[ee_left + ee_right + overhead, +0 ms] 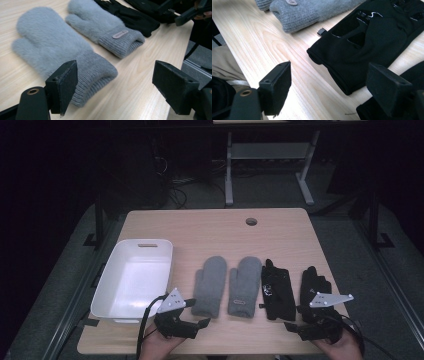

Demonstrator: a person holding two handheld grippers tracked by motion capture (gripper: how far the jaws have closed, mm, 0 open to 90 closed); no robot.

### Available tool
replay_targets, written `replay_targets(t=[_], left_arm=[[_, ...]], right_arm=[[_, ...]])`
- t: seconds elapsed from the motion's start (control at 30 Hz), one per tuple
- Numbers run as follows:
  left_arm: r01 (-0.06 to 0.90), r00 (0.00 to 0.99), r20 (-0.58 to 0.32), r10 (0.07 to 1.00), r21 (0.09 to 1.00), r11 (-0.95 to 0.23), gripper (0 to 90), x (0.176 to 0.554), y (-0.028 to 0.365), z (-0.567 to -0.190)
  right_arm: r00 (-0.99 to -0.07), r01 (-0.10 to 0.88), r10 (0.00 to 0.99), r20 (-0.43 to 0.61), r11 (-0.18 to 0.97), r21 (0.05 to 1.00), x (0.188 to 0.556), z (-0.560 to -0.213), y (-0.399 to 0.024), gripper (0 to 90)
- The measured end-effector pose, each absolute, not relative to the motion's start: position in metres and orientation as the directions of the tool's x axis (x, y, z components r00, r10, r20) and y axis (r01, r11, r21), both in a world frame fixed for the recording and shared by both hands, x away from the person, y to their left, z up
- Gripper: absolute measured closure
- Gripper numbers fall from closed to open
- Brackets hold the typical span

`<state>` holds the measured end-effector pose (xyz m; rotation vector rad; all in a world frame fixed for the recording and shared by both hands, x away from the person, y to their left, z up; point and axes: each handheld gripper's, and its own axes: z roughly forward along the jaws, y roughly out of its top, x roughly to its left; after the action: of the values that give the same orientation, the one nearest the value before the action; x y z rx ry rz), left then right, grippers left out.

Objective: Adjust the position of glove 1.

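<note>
Two grey mittens (pixel 210 285) (pixel 245 285) lie side by side on the wooden table (pixel 210 227), cuffs toward me. Right of them lie two black gloves (pixel 277 290) (pixel 315 287). My left gripper (pixel 196 313) hovers open near the front edge, just short of the left mitten's cuff. In the left gripper view its jaws (pixel 117 82) stand wide with that mitten (pixel 50 45) ahead and nothing between them. My right gripper (pixel 295 317) is open at the black gloves' cuffs. Its view has one glove (pixel 367 37) ahead of the spread jaws (pixel 332 80).
A white rectangular bin (pixel 132 280) stands at the table's left, beside the left gripper. A round cable hole (pixel 251 221) sits near the far edge. Bare wood lies beyond the gloves. Desk legs and cables fill the dark floor behind.
</note>
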<state>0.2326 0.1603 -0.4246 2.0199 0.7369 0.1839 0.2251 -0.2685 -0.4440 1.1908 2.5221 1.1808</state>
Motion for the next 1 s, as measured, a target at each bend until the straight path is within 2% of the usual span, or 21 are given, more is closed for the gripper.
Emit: replay_targets(t=[0.17,0.53,0.7,1.0], left_arm=[[0.44,0.801,-0.173,0.573,0.82,-0.367,20.2,0.237,0.161,-0.426],[0.448,0.8,-0.179,0.572,0.813,-0.373,19.9,0.239,0.161,-0.428],[0.469,0.793,-0.21,0.572,0.81,-0.353,19.8,0.242,0.163,-0.428],[0.467,0.79,-0.201,0.579,0.81,-0.356,19.4,0.242,0.163,-0.428]], right_arm=[[-0.69,0.602,0.69,0.22,0.379,0.703,0.227,-0.439,-0.267,19.5],[-0.723,0.58,0.667,0.182,0.442,0.684,0.241,-0.426,-0.249,19.4],[-0.74,0.572,0.646,0.187,0.458,0.681,0.255,-0.418,-0.241,21.6],[-0.769,0.551,0.611,0.187,0.487,0.678,0.277,-0.403,-0.227,21.6]])
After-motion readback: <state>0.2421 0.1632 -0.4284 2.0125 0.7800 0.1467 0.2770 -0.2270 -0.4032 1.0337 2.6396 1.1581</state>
